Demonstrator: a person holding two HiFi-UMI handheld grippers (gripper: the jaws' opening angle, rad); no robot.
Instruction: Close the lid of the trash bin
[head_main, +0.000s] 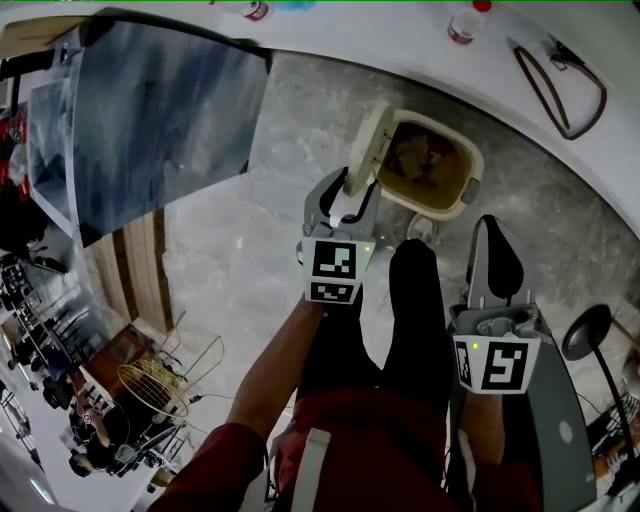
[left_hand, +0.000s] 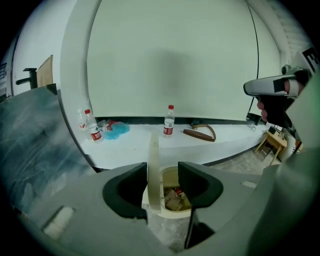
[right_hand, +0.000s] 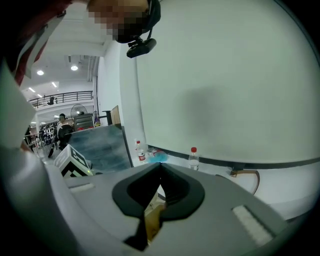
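A cream trash bin (head_main: 470, 168) stands on the grey floor with rubbish inside. Its lid (head_main: 367, 148) is raised upright at the bin's left side. My left gripper (head_main: 345, 197) reaches the lid's near edge. In the left gripper view the lid (left_hand: 153, 165) stands edge-on between the jaws, close to the left pad and apart from the right one, so the left gripper (left_hand: 162, 172) is open. Beyond the jaws shows the bin's rim (left_hand: 167, 210). My right gripper (head_main: 493, 238) hangs nearer me, right of the bin, its jaws shut on nothing (right_hand: 160, 170).
A white curved ledge behind the bin carries water bottles (left_hand: 169, 121) (left_hand: 91, 125), a blue bag (left_hand: 117, 129) and a brown strap (left_hand: 200, 132). A dark panel (head_main: 160, 110) leans at the left. The person's black trouser legs (head_main: 410, 310) stand just before the bin.
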